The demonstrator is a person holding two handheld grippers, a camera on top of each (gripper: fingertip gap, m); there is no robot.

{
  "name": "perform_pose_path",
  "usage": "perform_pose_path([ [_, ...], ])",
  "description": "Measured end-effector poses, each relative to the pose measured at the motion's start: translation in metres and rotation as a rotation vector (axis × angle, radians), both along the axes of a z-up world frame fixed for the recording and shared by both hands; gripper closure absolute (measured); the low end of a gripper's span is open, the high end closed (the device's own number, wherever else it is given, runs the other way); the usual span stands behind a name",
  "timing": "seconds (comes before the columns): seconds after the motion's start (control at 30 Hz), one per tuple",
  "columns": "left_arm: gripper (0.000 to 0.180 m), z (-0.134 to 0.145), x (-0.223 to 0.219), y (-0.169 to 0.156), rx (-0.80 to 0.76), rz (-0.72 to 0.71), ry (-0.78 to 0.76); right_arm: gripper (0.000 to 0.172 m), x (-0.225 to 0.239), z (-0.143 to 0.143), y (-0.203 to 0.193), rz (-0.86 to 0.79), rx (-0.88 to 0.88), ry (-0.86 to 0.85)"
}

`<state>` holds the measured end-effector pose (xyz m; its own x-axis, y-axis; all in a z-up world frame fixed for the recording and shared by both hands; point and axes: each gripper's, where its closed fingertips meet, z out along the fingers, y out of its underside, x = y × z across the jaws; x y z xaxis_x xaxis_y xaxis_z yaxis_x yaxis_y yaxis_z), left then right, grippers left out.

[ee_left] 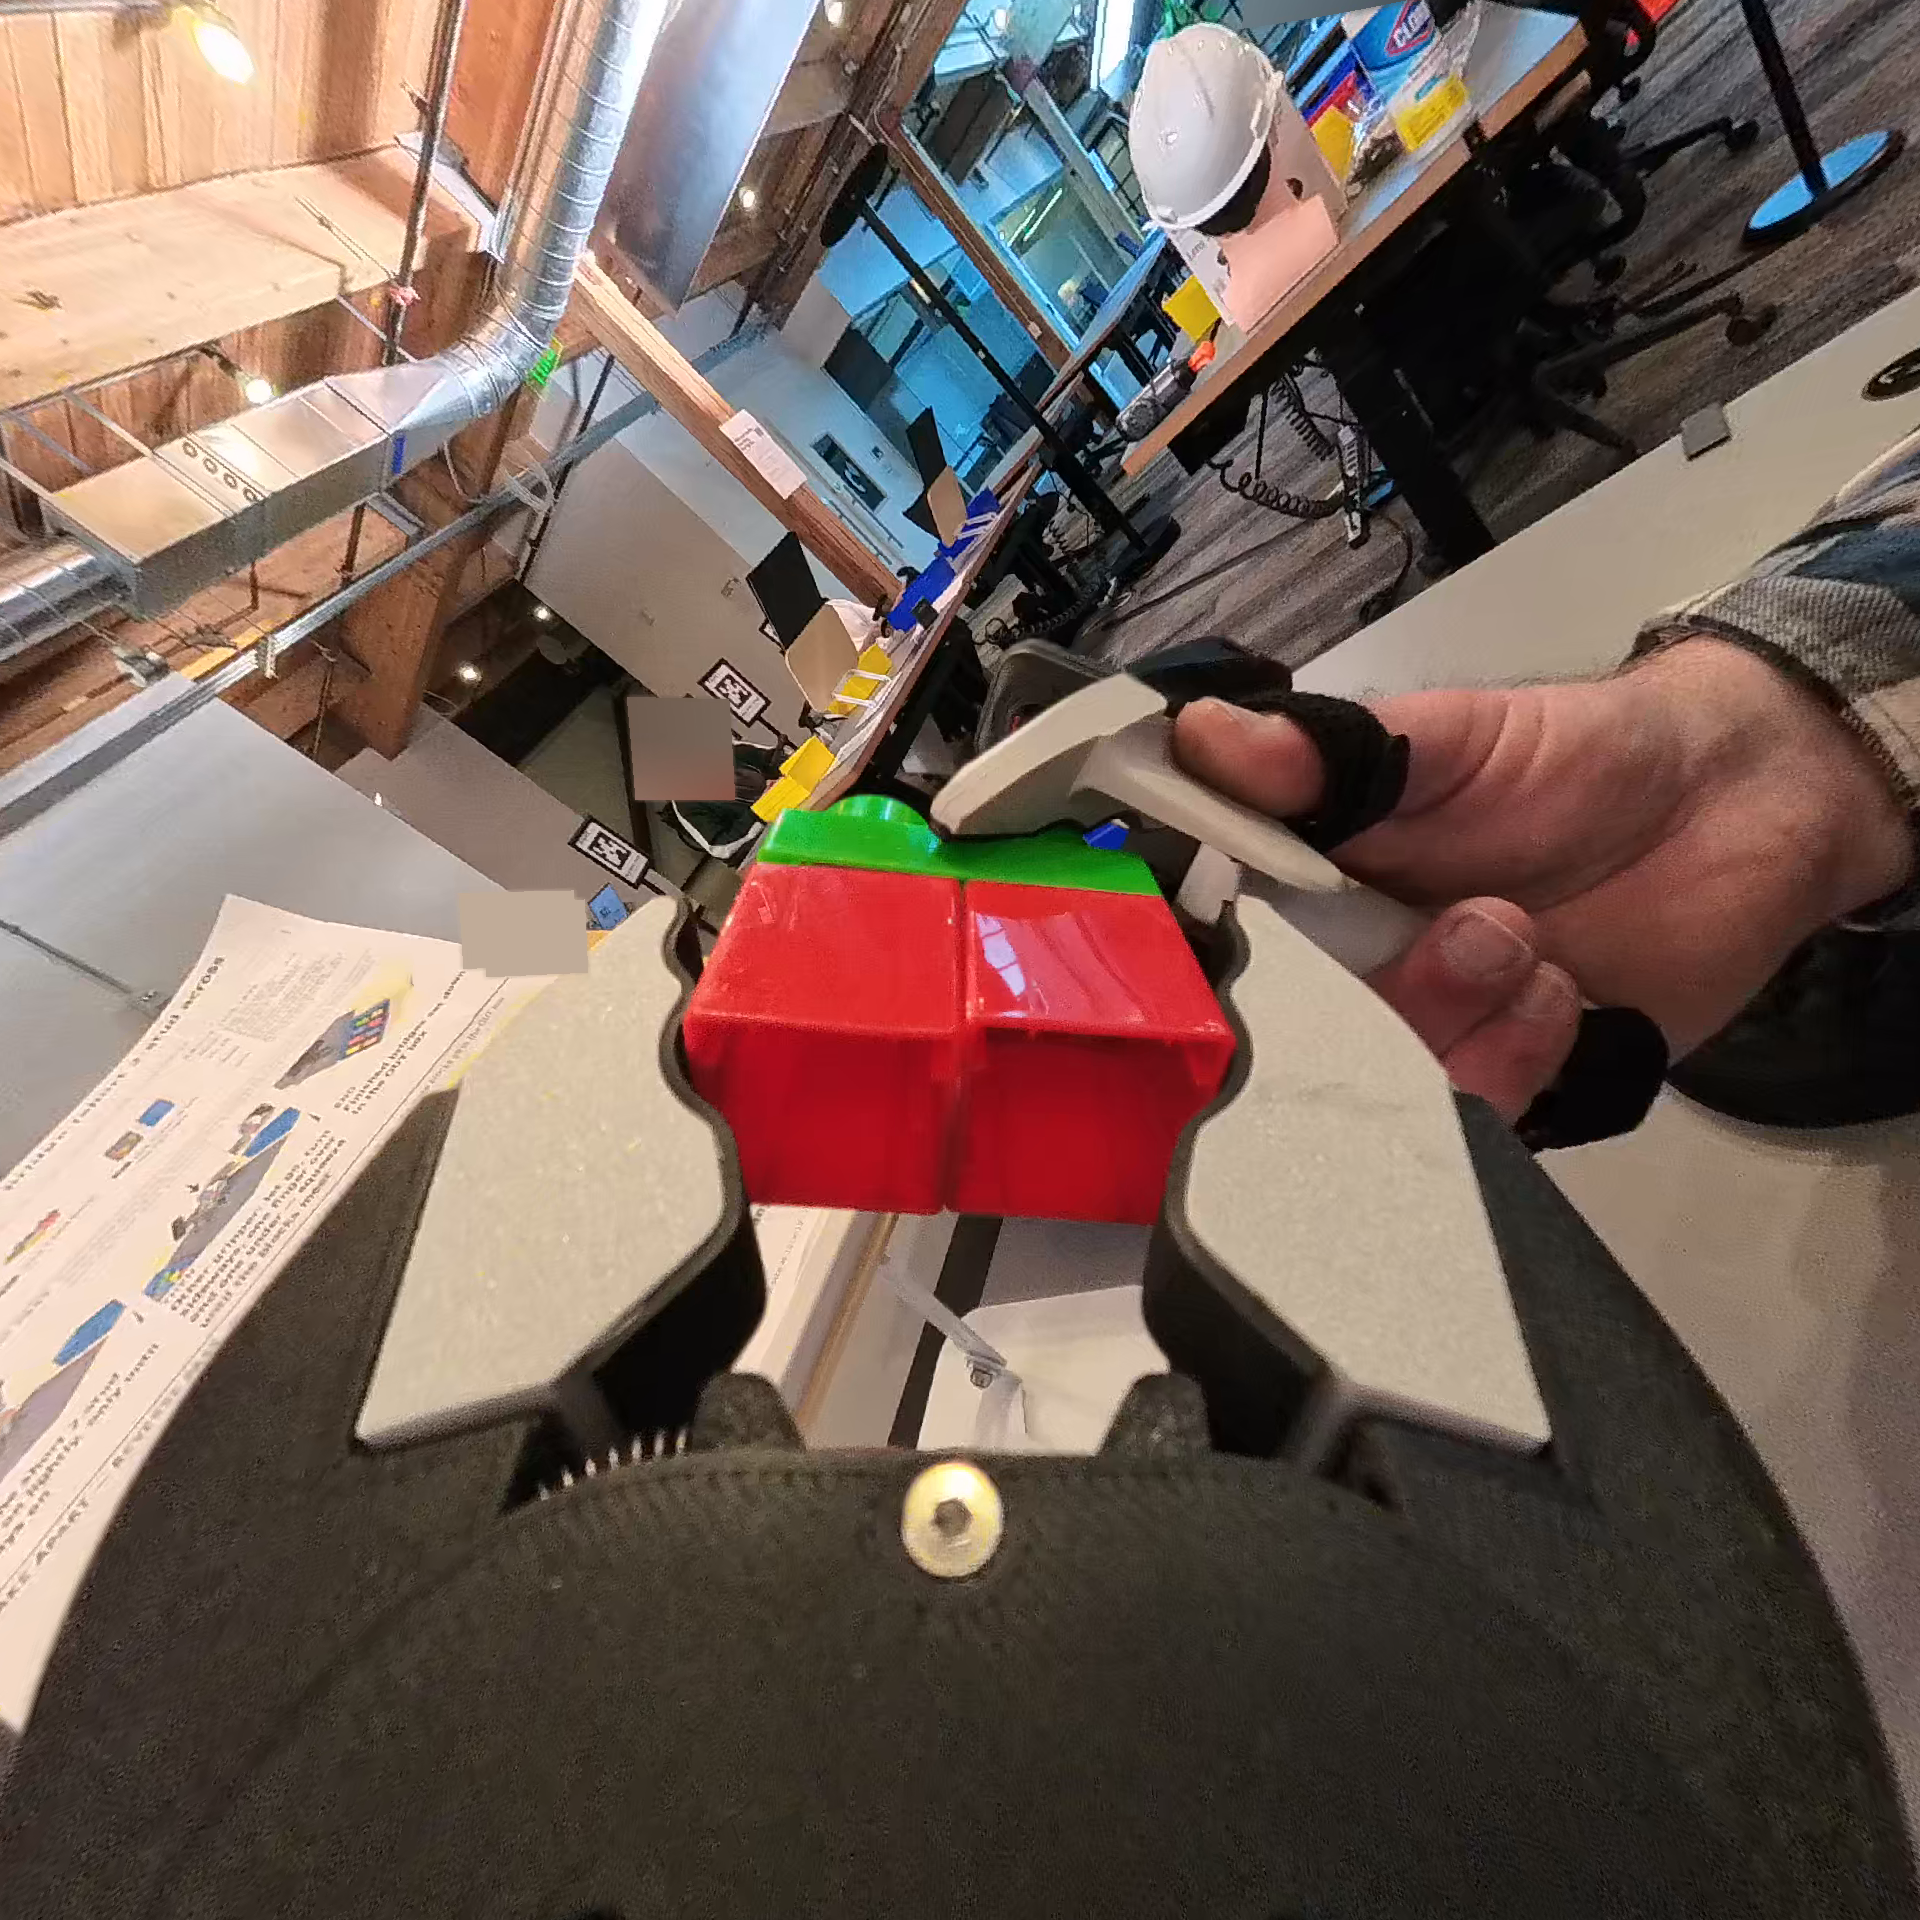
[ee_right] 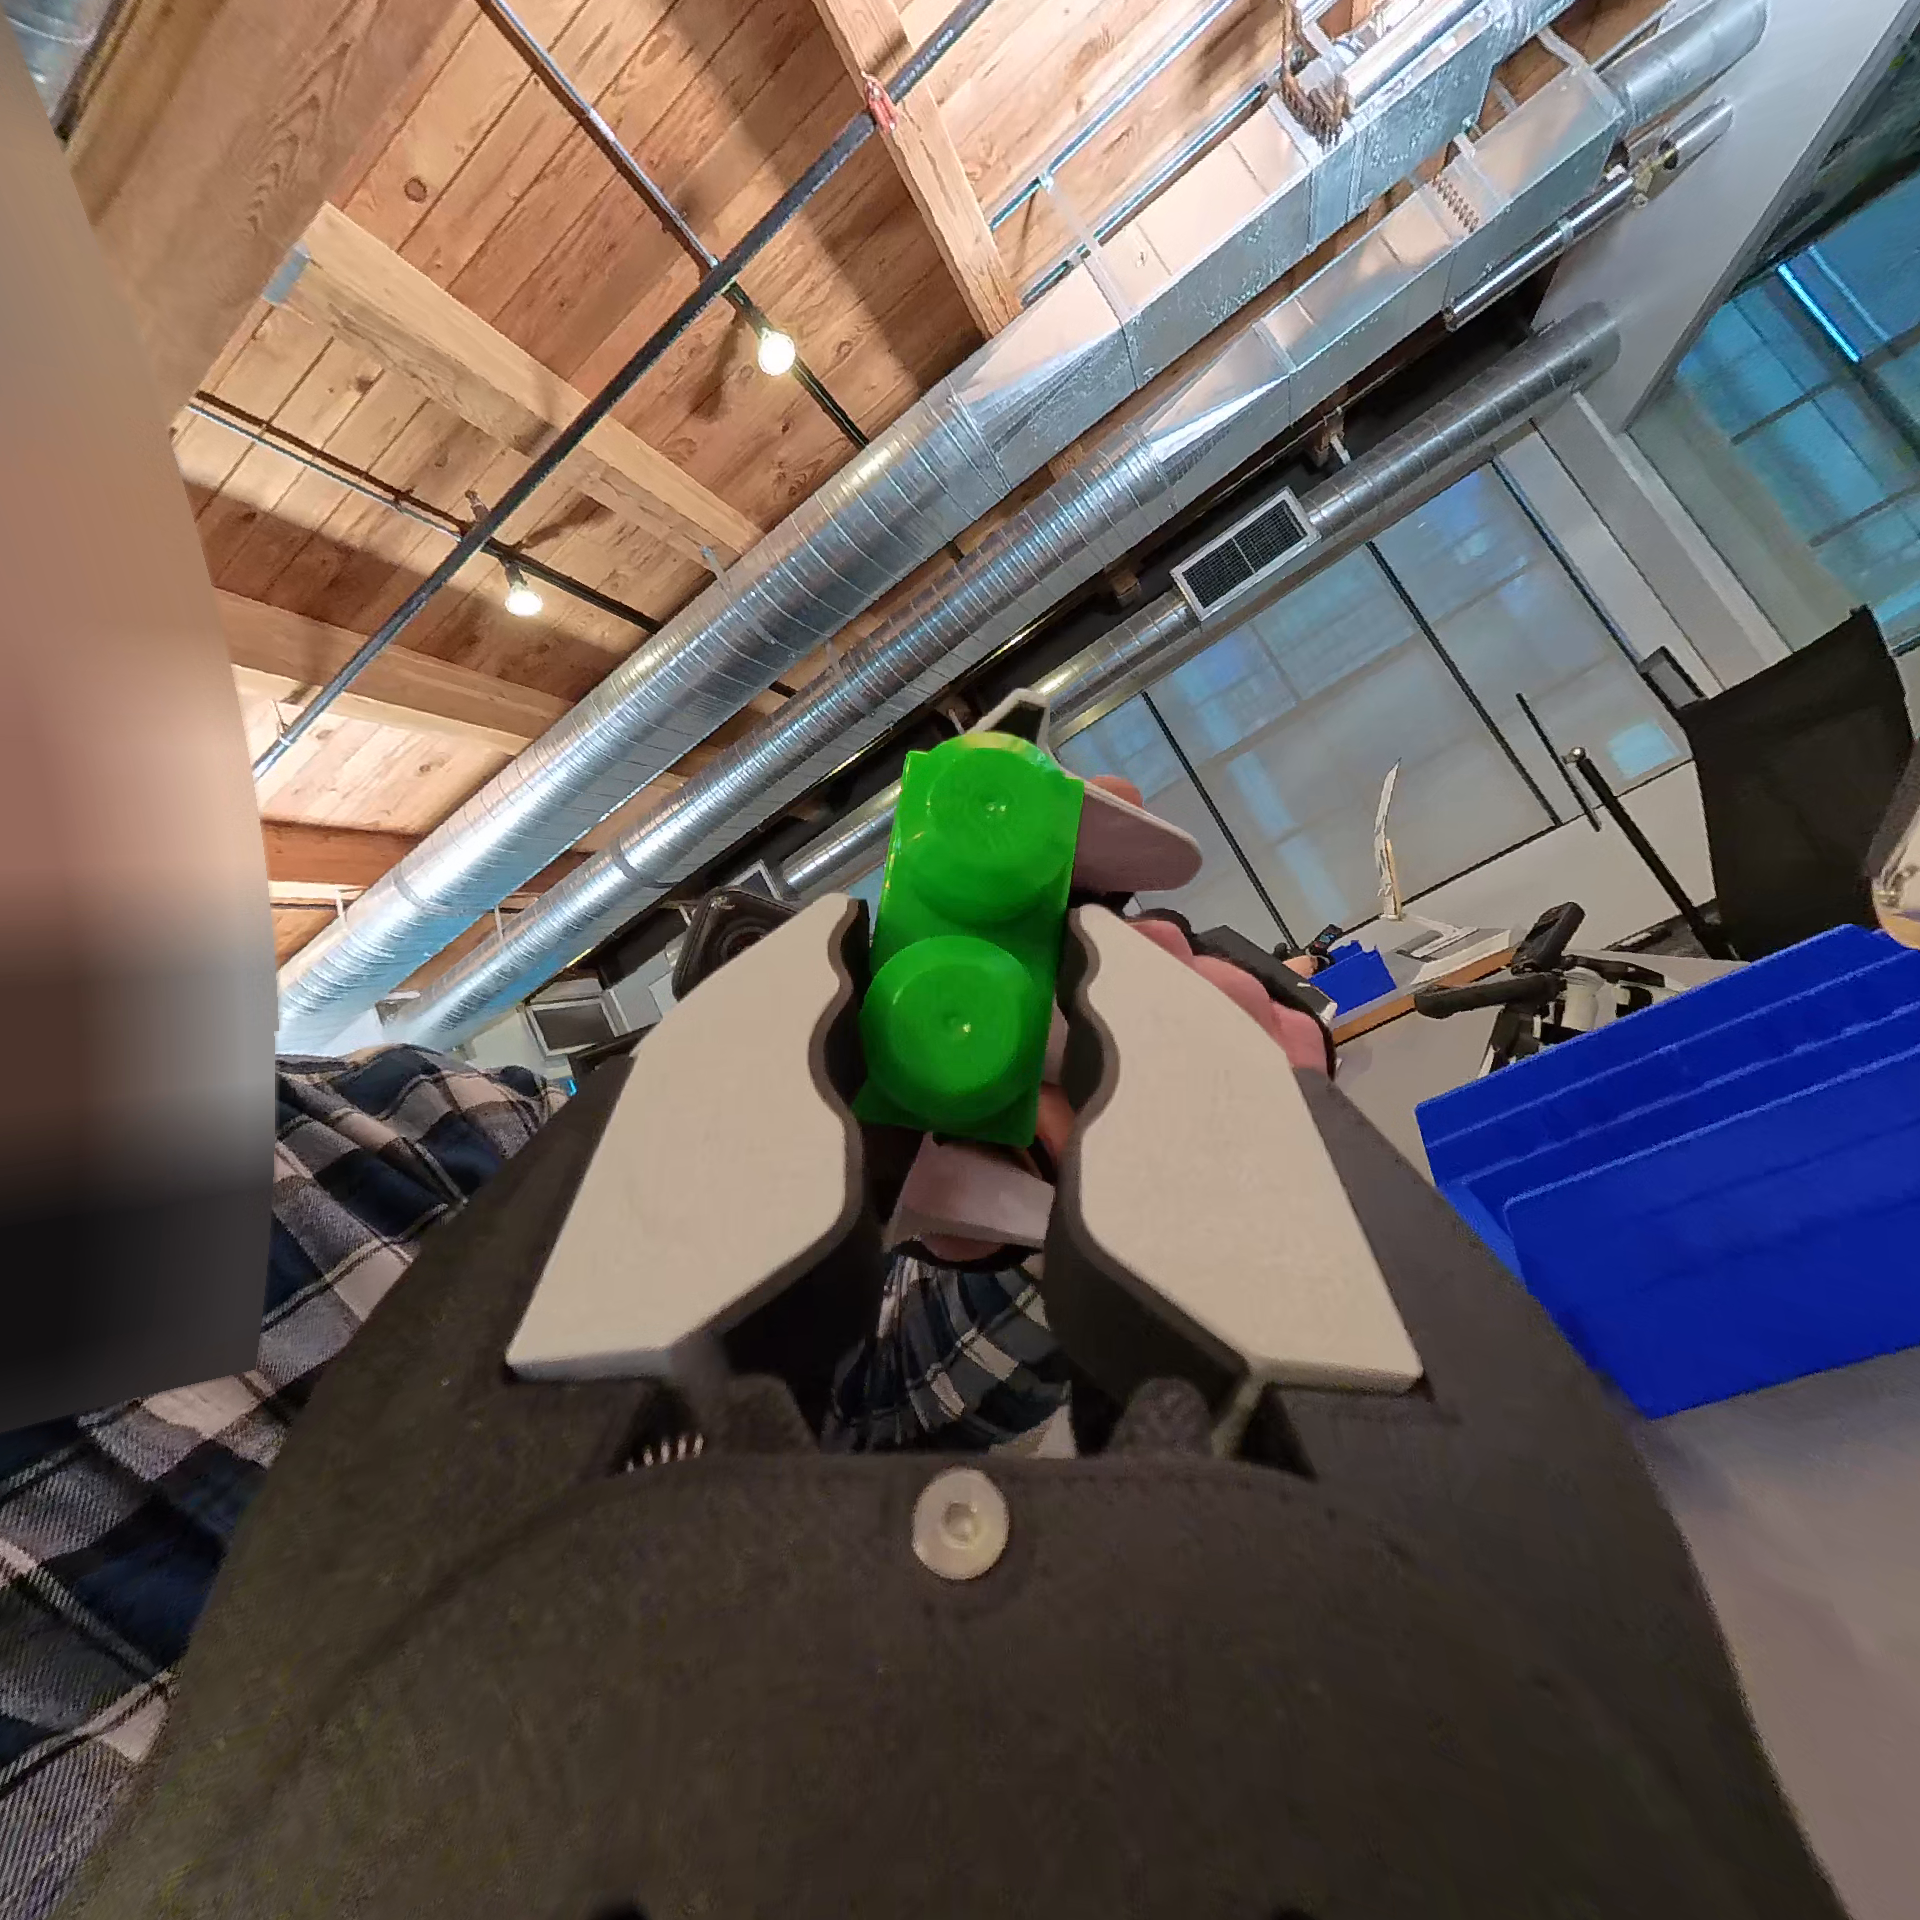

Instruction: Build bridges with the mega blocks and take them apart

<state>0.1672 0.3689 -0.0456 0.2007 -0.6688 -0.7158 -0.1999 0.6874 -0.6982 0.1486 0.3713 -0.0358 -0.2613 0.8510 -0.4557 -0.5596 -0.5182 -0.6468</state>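
Observation:
In the left wrist view, my left gripper (ee_left: 956, 997) is shut on two red blocks (ee_left: 831, 1039) (ee_left: 1081, 1039) that sit side by side, a pad pressed on each outer side. A green block (ee_left: 935, 857) spans their top and joins them. A grey finger (ee_left: 1049, 769) of my right gripper lies on the green block's top, held by a hand (ee_left: 1610, 831). In the right wrist view, my right gripper (ee_right: 961, 997) is shut on the green block (ee_right: 966, 935), whose two studs face the camera. The whole assembly is held in the air.
A printed instruction sheet (ee_left: 208, 1143) lies on the white table (ee_left: 1662, 520) at the left. A blue bin (ee_right: 1683, 1164) stands at the right of the right wrist view. A plaid sleeve (ee_right: 364, 1143) is close on the left. A white hard hat (ee_left: 1205, 125) sits on a far desk.

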Motion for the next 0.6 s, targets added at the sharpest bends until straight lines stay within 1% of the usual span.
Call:
perform_pose_path([
  [0.07, 0.09, 0.0, 0.0, 0.0, 0.005, 0.004, 0.006, 0.136, 0.0, 0.001, 0.0, -0.016, 0.007, -0.003],
  [0.17, 0.092, 0.001, -0.001, -0.001, 0.009, -0.005, 0.017, 0.136, -0.001, 0.0, -0.001, 0.0, -0.001, -0.002],
  [0.3, 0.093, 0.0, -0.004, -0.004, 0.017, -0.014, 0.051, 0.136, -0.004, -0.001, -0.001, 0.028, 0.014, -0.044],
  [0.33, 0.093, 0.0, -0.005, -0.006, 0.01, -0.032, 0.054, 0.131, -0.002, 0.001, -0.002, 0.048, 0.011, -0.033],
  [0.37, 0.093, 0.002, -0.006, -0.008, 0.002, -0.044, 0.054, 0.134, -0.002, 0.003, -0.003, 0.077, 0.011, -0.027],
  [0.4, 0.093, 0.001, -0.007, -0.009, 0.005, -0.053, 0.064, 0.138, -0.003, 0.002, -0.004, 0.088, 0.014, -0.048],
  [0.6, 0.093, -0.01, -0.005, -0.013, -0.003, -0.073, 0.136, 0.134, -0.014, -0.005, -0.012, 0.186, 0.027, -0.177],
])
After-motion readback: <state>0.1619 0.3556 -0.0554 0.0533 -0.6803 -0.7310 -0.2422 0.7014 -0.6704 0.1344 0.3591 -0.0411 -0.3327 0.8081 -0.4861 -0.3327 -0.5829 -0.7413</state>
